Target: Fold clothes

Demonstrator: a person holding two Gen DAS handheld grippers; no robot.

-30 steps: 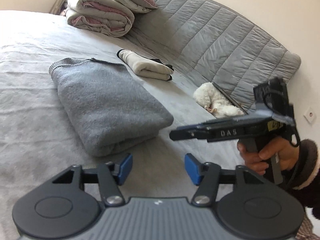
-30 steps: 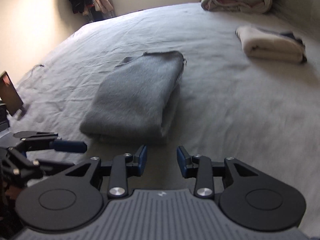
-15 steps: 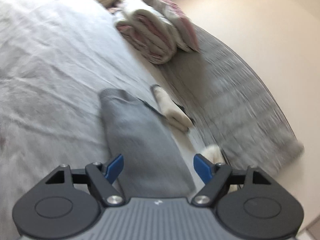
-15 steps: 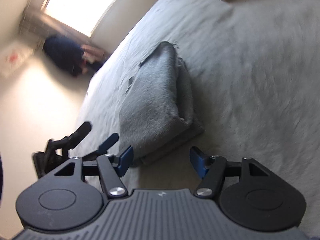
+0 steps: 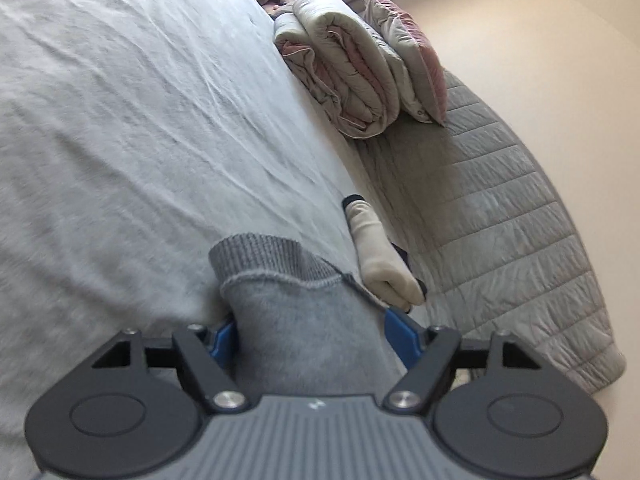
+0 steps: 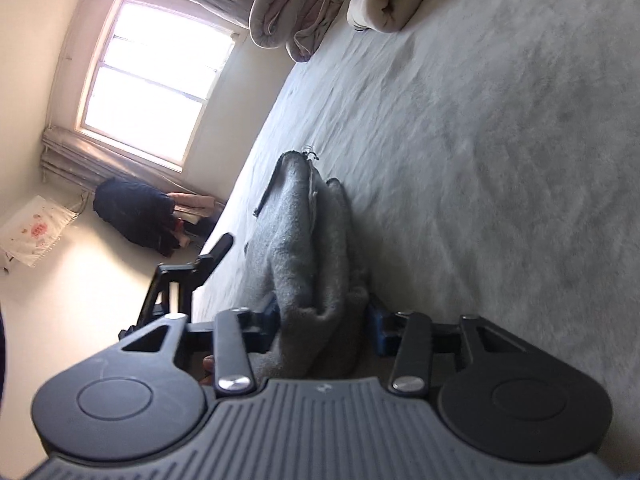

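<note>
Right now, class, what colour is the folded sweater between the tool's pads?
Grey, with a ribbed hem; the sweater shows best in the left wrist view.

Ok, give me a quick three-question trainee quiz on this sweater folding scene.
1. True or false: the grey sweater lies spread out flat, unfolded.
2. Which has the sweater between its jaws? A left gripper only, B right gripper only, C both.
3. What lies between the sweater and the quilted headboard?
Key: 1 false, it is folded. 2 C; both jaws have just been closing on it. 3 A folded cream garment.

Fuzzy grey knit sweater (image 5: 304, 332) on matt sheet (image 5: 120, 140)
</note>
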